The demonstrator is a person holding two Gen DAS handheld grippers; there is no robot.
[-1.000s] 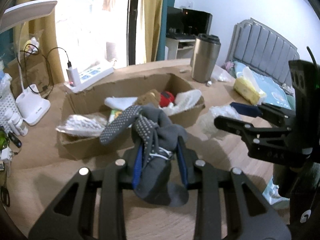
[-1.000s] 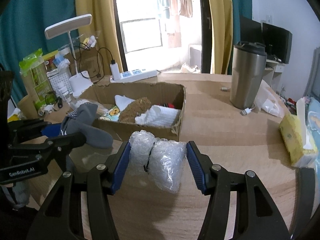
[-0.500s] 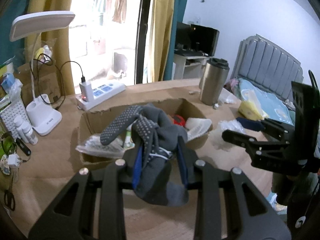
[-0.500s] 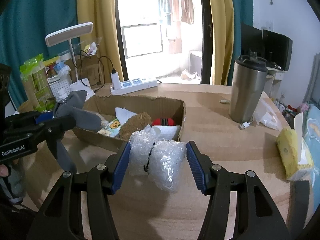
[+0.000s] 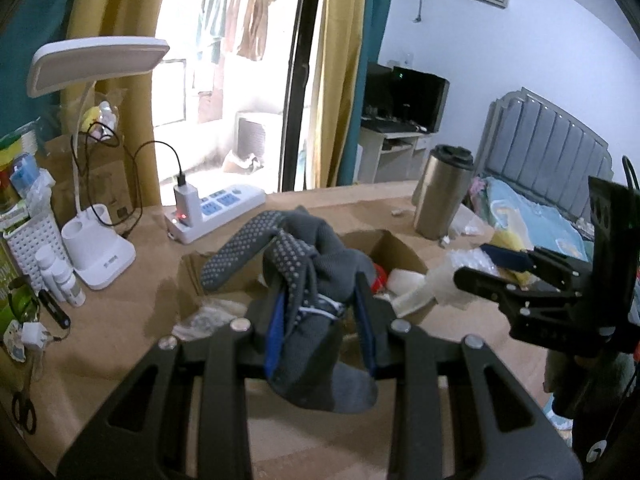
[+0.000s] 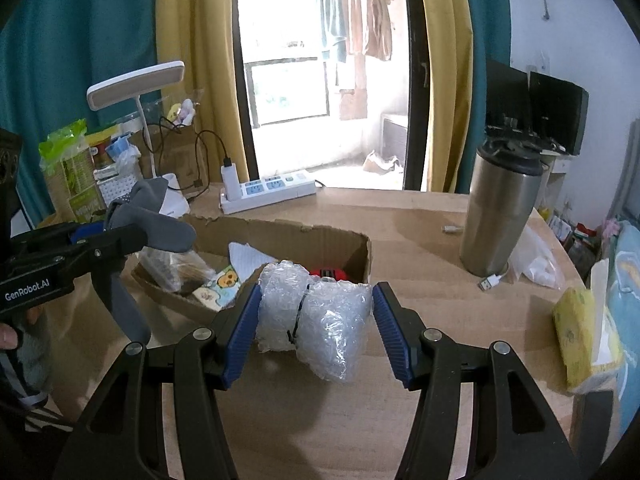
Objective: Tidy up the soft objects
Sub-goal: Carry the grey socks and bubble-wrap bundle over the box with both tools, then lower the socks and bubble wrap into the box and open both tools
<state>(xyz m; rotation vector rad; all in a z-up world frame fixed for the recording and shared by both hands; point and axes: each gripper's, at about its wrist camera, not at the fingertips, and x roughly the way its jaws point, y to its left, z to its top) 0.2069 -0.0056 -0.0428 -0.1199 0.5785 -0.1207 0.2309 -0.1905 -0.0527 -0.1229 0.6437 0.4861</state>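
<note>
My left gripper is clamped on grey socks; my right gripper is clamped on bubble wrap, both above the box.

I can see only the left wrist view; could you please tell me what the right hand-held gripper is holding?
Observer: The right hand-held gripper is shut on a bubble wrap bundle.
Operator: Is the bundle tied?
Observer: Yes, a black band runs down its middle.
Operator: The socks hide part of the box. What lies behind them?
Observer: A cartoon-print cloth lies against the box's near wall.
</note>
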